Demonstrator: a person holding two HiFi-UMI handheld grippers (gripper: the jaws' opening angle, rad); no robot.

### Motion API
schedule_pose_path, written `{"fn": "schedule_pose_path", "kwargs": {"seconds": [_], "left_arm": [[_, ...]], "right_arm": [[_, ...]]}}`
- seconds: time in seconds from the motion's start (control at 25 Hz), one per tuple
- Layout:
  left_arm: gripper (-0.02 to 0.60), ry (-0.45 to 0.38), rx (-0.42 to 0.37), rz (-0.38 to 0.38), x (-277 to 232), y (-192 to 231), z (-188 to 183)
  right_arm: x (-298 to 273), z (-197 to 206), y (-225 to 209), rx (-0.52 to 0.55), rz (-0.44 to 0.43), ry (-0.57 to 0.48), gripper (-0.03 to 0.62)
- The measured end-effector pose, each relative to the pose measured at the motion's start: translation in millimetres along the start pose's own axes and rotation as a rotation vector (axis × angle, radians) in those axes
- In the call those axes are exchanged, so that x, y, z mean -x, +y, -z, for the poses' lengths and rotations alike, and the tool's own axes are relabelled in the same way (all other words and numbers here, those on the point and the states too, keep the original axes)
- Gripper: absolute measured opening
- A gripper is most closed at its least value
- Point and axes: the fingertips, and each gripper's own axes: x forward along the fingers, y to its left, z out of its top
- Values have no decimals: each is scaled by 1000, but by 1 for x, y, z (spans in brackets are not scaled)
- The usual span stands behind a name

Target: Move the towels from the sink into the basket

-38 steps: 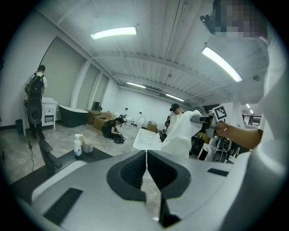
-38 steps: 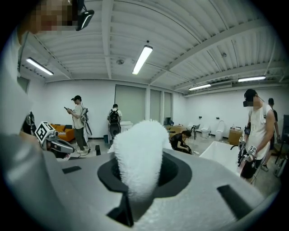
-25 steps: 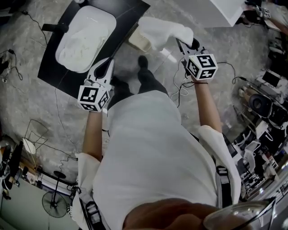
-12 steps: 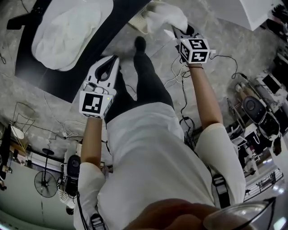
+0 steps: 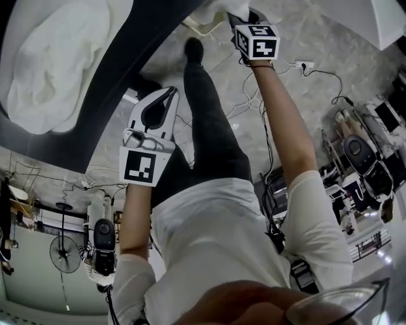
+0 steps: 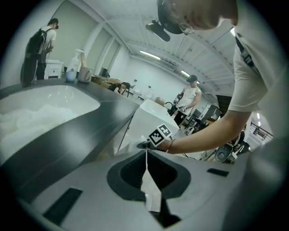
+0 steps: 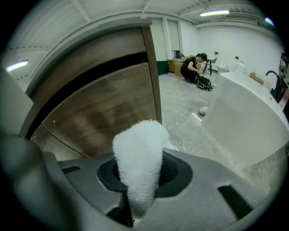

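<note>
Carrying one towel over to the basket is the step in hand, as I read it. The right tool (image 5: 238, 16) is clamped on a white terry towel (image 7: 137, 158), which stands up between its jaws as a thick, nubbly roll and bunches loosely past the tip. Just beside that tip a pale edge peeks out, probably the basket (image 5: 192, 25); too little shows to tell its make. The left tool (image 5: 170, 94) has its jaws closed together with nothing between them, near the dark, smooth counter (image 5: 127, 57). Off to that tool's left, the glossy white sink (image 6: 76, 97) holds more towels (image 5: 57, 63) in a soft, rumpled heap. Next, the right tool should come over the basket mouth and open, so the limp cloth drops in whole with no corner draped over the rim.
</note>
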Motion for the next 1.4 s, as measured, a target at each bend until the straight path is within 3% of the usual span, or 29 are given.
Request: {"fn": "schedule_pose_path", "kwargs": {"seconds": [0.16, 0.4, 0.48, 0.6, 0.76, 1.08, 1.28, 1.4], "left_arm": [[11, 43, 19, -13, -26, 16, 38], [11, 78, 18, -11, -62, 34, 94], [11, 92, 10, -12, -69, 41, 108], [11, 107, 1, -9, -82, 50, 124], [11, 101, -28, -5, -94, 56, 134], [11, 61, -56, -4, -71, 45, 108], [11, -61, -111, -18, -38, 33, 62], [11, -94, -143, -22, -4, 18, 31]], "right_arm": [[-56, 24, -5, -18, -6, -1, 107], [-125, 99, -25, -15, 31, 108, 133], [-138, 117, -23, 1, 31, 126, 173], [-149, 136, -22, 30, 31, 130, 287], [-149, 147, -20, 37, 26, 121, 311], [-102, 119, 2, 53, 13, 90, 310], [-37, 61, 20, 64, 19, 18, 251], [20, 20, 35, 84, 28, -39, 210]]}}
